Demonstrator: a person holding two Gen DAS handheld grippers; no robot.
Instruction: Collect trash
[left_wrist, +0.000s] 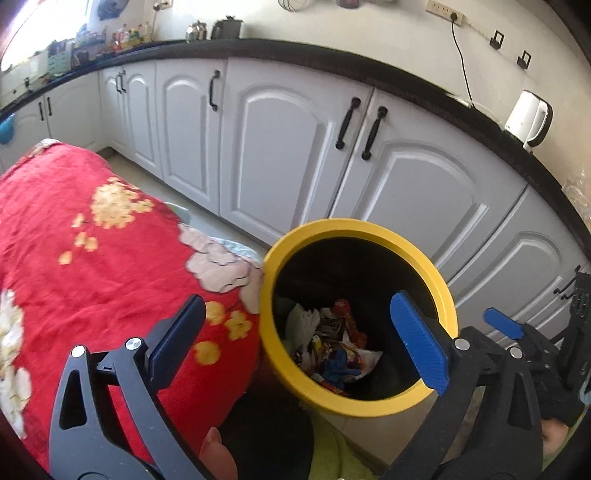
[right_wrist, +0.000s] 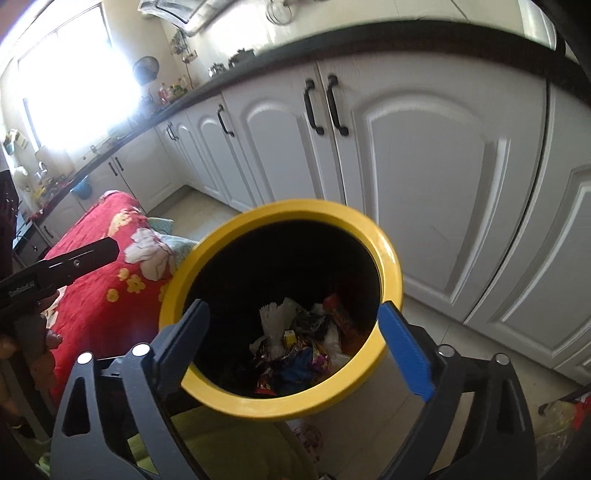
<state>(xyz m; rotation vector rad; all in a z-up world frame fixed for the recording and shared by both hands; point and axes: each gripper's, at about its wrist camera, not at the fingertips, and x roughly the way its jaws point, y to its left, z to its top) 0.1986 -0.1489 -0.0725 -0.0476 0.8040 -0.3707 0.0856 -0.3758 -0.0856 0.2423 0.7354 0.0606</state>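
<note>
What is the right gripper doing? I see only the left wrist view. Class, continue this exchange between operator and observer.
Observer: The right gripper is open and empty, its jaws spread above the yellow-rimmed bin.
Operator: Is any trash left outside the bin?
Observer: Possibly. What looks like a crumpled clear-and-red wrapper lies on the floor to the right of the bin, outside your view.
</note>
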